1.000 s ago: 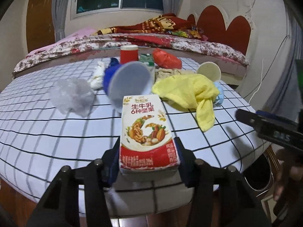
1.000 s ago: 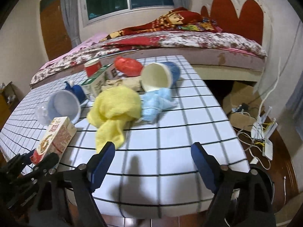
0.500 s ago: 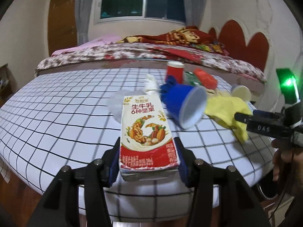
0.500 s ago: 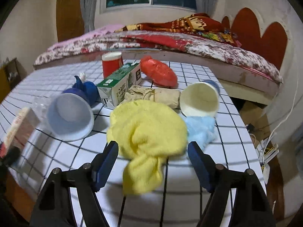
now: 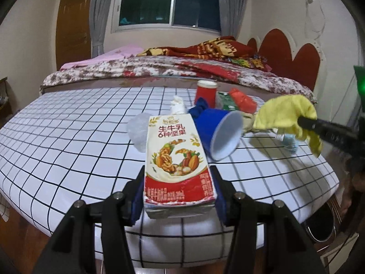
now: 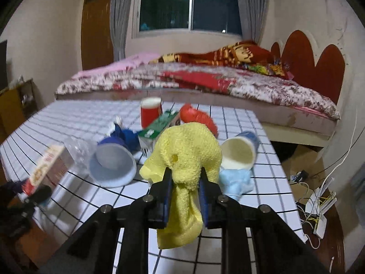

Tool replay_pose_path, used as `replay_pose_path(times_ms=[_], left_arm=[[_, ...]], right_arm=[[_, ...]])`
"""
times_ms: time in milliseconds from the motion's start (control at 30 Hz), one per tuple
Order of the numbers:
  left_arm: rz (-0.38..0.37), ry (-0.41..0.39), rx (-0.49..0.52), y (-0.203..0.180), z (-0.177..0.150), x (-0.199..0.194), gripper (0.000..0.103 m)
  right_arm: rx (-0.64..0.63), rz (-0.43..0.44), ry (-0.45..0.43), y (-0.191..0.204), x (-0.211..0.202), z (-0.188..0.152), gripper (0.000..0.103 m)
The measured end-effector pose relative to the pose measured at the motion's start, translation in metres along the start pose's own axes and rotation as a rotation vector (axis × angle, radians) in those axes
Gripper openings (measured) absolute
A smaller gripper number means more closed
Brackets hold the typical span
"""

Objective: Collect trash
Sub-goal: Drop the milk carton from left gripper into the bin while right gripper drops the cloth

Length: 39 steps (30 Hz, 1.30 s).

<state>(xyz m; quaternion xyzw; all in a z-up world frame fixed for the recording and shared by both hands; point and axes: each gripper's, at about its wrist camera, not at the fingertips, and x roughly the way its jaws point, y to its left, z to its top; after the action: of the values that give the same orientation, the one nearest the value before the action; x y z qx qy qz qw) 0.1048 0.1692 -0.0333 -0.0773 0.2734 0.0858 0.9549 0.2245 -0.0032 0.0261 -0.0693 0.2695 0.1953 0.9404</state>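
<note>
Now left tongs [image 5: 179, 199] clench boxy carton [image 5: 178, 162]; right tongs [image 6: 185, 183], just closing, pinch fluffy yellow cloth [image 6: 186, 157].

A bed [image 5: 173, 73] with a floral cover stands just behind the table [image 5: 68, 137], which wears a white cloth with a black grid. A red patterned blanket [image 6: 232, 54] lies heaped near the red scalloped headboard [image 6: 314, 64], a pink one [image 5: 121, 53] at the other end. A dark window [image 5: 168, 2] hangs between 2 grey curtains, a brown door [image 5: 70, 25] to its left. White cables and a router [image 6: 319, 219] lie on the floor at right
</note>
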Motion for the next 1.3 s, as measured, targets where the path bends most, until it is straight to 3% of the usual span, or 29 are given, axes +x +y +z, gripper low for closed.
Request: replay_pose_path(times_ms=[200, 400, 667, 967, 1300], left_arm=[[-0.038, -0.033, 0.027, -0.018, 0.002, -0.021, 0.052], [-0.106, -0.048, 0.104, -0.056, 0.003, -0.033, 0.052], [-0.251, -0.032, 0.204, -0.131, -0.002, -0.035, 0.052], [-0.471, 0.013, 0.347, -0.229, -0.029, -0.050, 0.052], [-0.632, 0.131, 0.478, -0.318, -0.074, -0.050, 0.052]], right_arm=[[0.045, 0.005, -0.081, -0.027, -0.051, 0.001, 0.022], [0.100, -0.074, -0.111, -0.065, -0.086, -0.019, 0.022], [0.196, -0.157, -0.064, -0.126, -0.114, -0.061, 0.022], [0.305, -0.291, -0.023, -0.202, -0.162, -0.111, 0.022], [0.403, -0.358, 0.079, -0.261, -0.185, -0.188, 0.023]])
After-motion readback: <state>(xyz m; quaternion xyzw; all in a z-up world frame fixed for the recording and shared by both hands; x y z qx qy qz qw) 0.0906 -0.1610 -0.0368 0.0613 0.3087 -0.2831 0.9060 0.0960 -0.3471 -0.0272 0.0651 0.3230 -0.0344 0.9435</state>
